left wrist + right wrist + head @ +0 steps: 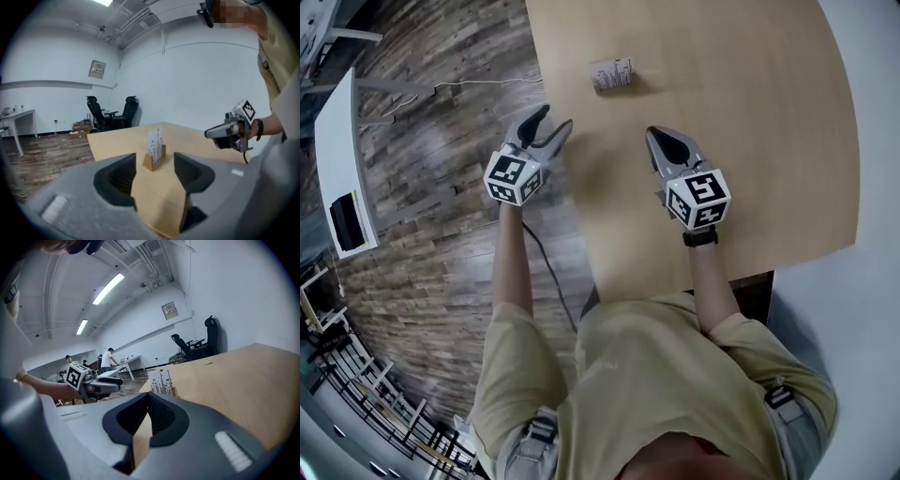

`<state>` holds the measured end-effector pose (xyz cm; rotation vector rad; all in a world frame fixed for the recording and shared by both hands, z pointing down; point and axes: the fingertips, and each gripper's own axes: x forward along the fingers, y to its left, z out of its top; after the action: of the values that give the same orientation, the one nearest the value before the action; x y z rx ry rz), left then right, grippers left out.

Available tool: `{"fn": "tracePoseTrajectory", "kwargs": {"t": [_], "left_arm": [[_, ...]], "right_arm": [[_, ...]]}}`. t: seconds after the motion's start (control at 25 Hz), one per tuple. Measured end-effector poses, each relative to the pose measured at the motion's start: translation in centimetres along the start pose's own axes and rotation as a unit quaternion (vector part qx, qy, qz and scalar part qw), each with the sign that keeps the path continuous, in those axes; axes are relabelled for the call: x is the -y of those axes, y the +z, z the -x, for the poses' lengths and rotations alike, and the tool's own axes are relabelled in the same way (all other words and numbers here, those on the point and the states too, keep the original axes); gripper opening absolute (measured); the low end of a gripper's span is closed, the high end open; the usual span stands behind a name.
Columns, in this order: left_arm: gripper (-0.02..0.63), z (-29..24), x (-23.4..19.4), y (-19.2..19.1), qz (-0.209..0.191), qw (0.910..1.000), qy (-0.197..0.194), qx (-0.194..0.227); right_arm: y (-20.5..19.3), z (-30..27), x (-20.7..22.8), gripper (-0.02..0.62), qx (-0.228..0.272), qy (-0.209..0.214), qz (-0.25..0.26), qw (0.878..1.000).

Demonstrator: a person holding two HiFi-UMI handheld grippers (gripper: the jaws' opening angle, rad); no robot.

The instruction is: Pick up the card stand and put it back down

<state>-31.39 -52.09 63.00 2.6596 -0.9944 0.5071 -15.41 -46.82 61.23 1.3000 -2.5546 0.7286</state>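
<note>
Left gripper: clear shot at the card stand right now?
Probably yes. The left gripper is open and aimed at the card stand, alone on the table, with nothing between them; the right gripper is off to one side.

Table (750, 141) smooth matt wood; card stand (154, 157) wooden base, paper cards.

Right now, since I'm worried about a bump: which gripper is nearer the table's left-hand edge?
Left. The left gripper hangs right over that edge of the table with its jaws apart. The right gripper is above the tabletop, well inside the edge.
</note>
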Motion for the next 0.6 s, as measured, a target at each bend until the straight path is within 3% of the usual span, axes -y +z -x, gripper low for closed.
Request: {"fn": "tracePoseTrajectory", "kwargs": {"t": [0.12,0.24,0.36,0.6], "left_arm": [[0.300,-3.3,-0.1,-1.4,-0.013,0.9985,-0.044,-0.030],[0.343,-7.1,-0.5,-2.4,-0.022,0.9963,-0.069,-0.047],[0.345,-10.2,-1.0,-3.0,-0.033,0.9940,-0.086,-0.059],[0.334,-15.8,-1.0,-3.6,-0.102,0.9823,-0.127,-0.094]], "right_arm": [[-0.1,-0.9,1.0,0.003,0.009,0.011,-0.032,0.999],[-0.4,-1.7,1.8,0.003,0.006,0.021,-0.033,0.999],[-1.1,-2.4,2.4,0.003,-0.002,0.025,-0.036,0.999],[-2.2,-3.8,3.9,0.003,-0.010,0.026,-0.048,0.998]]}}
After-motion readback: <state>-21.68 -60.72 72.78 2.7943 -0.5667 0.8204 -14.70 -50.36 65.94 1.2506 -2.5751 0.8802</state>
